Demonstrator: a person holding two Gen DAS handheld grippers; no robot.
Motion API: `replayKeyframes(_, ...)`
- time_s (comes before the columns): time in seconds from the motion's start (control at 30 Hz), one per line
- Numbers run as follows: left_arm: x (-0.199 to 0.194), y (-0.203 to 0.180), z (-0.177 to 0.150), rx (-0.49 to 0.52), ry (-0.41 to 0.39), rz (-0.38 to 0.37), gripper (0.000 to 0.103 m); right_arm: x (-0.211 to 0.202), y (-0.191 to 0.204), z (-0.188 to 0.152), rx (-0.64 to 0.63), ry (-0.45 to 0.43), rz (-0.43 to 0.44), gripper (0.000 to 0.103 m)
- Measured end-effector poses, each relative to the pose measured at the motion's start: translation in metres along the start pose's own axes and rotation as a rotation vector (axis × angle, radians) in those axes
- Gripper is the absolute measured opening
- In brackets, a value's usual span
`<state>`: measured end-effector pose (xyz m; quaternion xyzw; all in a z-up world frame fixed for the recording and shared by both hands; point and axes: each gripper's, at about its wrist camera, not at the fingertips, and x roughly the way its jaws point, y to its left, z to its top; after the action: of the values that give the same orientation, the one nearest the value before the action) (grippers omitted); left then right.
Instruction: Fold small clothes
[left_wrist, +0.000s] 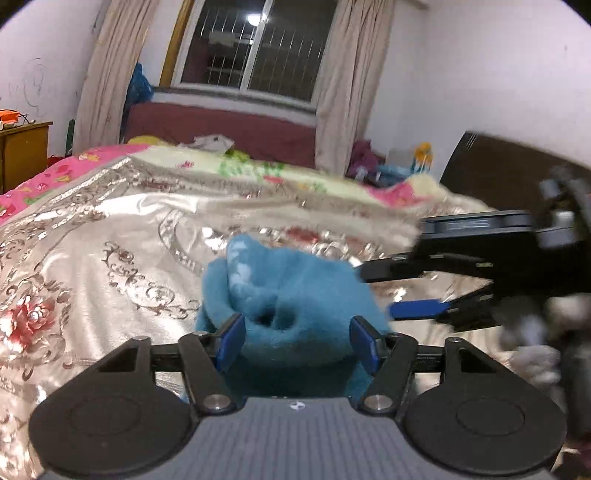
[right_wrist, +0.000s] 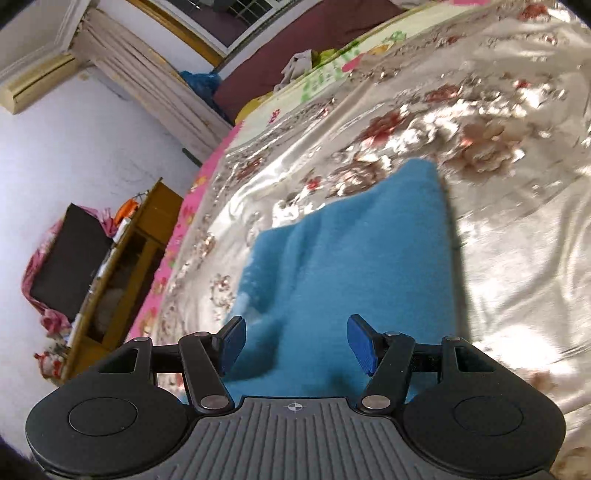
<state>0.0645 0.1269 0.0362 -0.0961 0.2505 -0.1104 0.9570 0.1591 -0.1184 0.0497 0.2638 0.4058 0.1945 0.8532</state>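
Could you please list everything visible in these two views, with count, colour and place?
Garment: one, blue fleece, on the bedspread, between both tongs.
Bedspread: one, shiny silver with red flowers, covering the bed.
Blanket: one, cream floral with pink, beyond the bedspread.
Curtains: two, beige, flanking the window.
Window: one, dark, barred, far wall.
Cabinet: one, brown wood, beside the bed.
Left tongs: one, black with blue pads, the garment bunched between them.
Right tongs: one, same colours, open above the garment.

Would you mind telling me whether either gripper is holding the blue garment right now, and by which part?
Nothing is held. The left gripper and right gripper both stand open over the blue garment, pads clear of it.
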Motion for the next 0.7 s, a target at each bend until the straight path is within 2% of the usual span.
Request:
replayKeyframes(0.1,0.007,0.015,0.004,-0.025,0.027,0.024,0.043,-0.004,0.004,-0.01,-0.091,0.025,-0.024,0.062)
replayKeyframes(0.17,0.008,0.023,-0.002,-0.035,0.062,0.076,0.038,0.001,0.007,-0.022,-0.173,0.057,-0.062,0.062)
replayKeyframes(0.2,0.009,0.028,-0.006,-0.044,0.088,0.094,0.031,0.005,0.008,-0.03,-0.212,0.074,-0.083,0.062)
replayKeyframes(0.27,0.019,0.044,-0.022,-0.088,0.167,0.124,0.029,0.013,0.007,-0.045,-0.254,0.108,-0.105,0.062)
replayKeyframes(0.33,0.023,0.048,-0.038,-0.097,0.212,0.149,0.03,0.018,0.01,-0.06,-0.306,0.124,-0.124,0.062)
replayKeyframes(0.47,0.015,0.035,-0.051,-0.031,0.215,0.193,0.03,0.019,0.029,-0.077,-0.47,0.126,-0.179,0.062)
replayKeyframes(0.6,0.007,0.039,-0.051,-0.057,0.218,0.177,0.031,0.012,0.035,-0.061,-0.409,0.122,-0.147,0.062)
replayKeyframes(0.7,0.004,0.041,-0.05,-0.09,0.205,0.169,0.031,0.011,0.054,-0.049,-0.434,0.087,-0.092,0.062)
